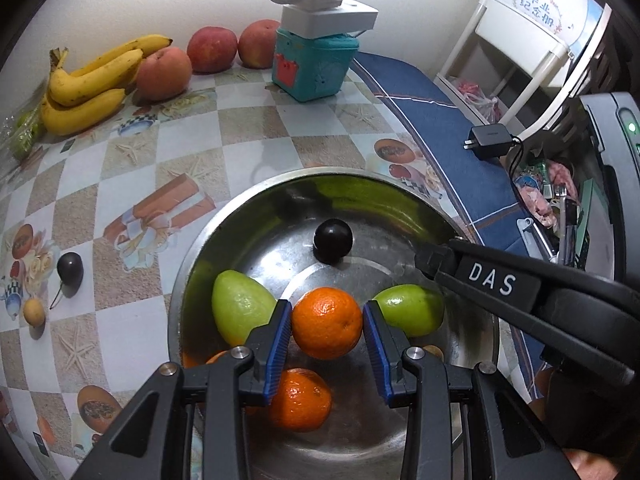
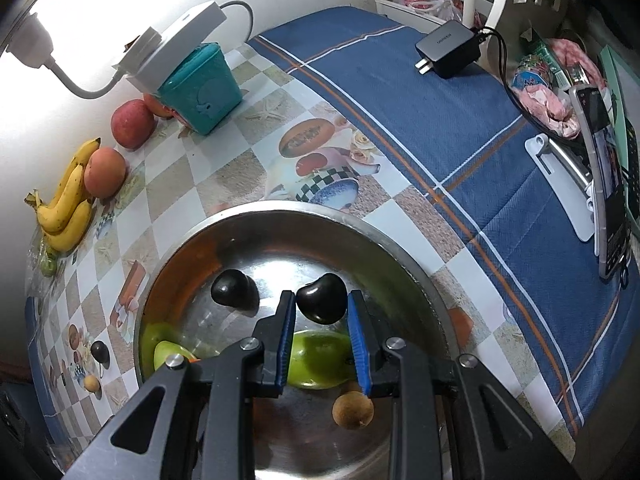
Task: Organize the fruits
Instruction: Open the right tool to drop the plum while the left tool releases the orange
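Note:
My left gripper [image 1: 327, 322] is shut on an orange tangerine [image 1: 326, 320] and holds it over the steel bowl [image 1: 224, 224]. In the bowl lie a second tangerine [image 1: 300, 400], two green fruits [image 1: 240, 304] [image 1: 412, 308] and a dark plum [image 1: 333, 240]. My right gripper [image 2: 321, 312] is shut on a dark plum [image 2: 322, 298] over the same bowl [image 2: 320, 210]; its arm shows in the left wrist view [image 1: 488, 280]. Another plum [image 2: 234, 290], a green fruit [image 2: 320, 356] and a small brown fruit [image 2: 353, 410] lie below it.
On the checkered tablecloth lie bananas [image 1: 88, 84], three peaches [image 1: 164, 72], a loose plum [image 1: 70, 270] and a small yellow fruit [image 1: 34, 312]. A teal box [image 1: 312, 64] under a white power strip [image 1: 328, 12] stands at the back. A black charger [image 2: 448, 48] lies on the blue cloth.

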Demonstrator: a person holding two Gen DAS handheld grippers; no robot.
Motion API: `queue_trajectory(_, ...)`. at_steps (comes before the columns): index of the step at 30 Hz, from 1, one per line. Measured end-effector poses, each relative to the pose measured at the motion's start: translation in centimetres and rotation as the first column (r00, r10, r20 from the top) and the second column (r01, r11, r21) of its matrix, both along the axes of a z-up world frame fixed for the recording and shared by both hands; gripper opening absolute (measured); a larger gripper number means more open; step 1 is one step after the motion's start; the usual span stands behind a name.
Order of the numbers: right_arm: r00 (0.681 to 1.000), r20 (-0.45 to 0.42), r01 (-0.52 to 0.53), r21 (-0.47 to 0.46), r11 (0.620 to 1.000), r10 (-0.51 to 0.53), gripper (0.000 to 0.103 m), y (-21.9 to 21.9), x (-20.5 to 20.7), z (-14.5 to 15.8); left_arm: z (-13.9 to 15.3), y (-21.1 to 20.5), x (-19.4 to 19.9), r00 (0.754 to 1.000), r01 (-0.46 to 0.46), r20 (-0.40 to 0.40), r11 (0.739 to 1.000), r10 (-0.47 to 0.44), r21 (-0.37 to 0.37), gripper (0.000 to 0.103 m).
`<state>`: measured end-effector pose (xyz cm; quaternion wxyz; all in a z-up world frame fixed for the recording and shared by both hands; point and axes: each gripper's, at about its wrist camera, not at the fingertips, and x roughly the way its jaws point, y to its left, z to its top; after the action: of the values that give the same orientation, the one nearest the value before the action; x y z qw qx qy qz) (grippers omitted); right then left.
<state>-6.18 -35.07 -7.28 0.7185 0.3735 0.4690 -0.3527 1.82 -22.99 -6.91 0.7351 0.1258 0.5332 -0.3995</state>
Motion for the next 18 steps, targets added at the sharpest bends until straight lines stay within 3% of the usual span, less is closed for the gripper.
queue_trajectory(9, 1.0, -0.014, -0.025, -0.013, 1.0, 0.025, 0.028, 0.24, 0.5, 0.09, -0.47, -0.33, -0.23, 1.0, 0.018, 0.01, 1.0, -0.018, 0.024, 0.04)
queue_trajectory(14, 1.0, -0.012, -0.024, -0.014, 1.0, 0.024, 0.039, 0.17, 0.51, 0.2, -0.32, -0.38, -0.29, 1.0, 0.018, 0.01, 1.0, -0.018, 0.018, 0.047)
queue_trajectory(18, 1.0, -0.005, -0.018, -0.016, 1.0, 0.018, 0.039, 0.07, 0.35, 0.43, -0.14, -0.35, -0.25, 1.0, 0.016, 0.005, 1.0, -0.016, 0.01, 0.049)
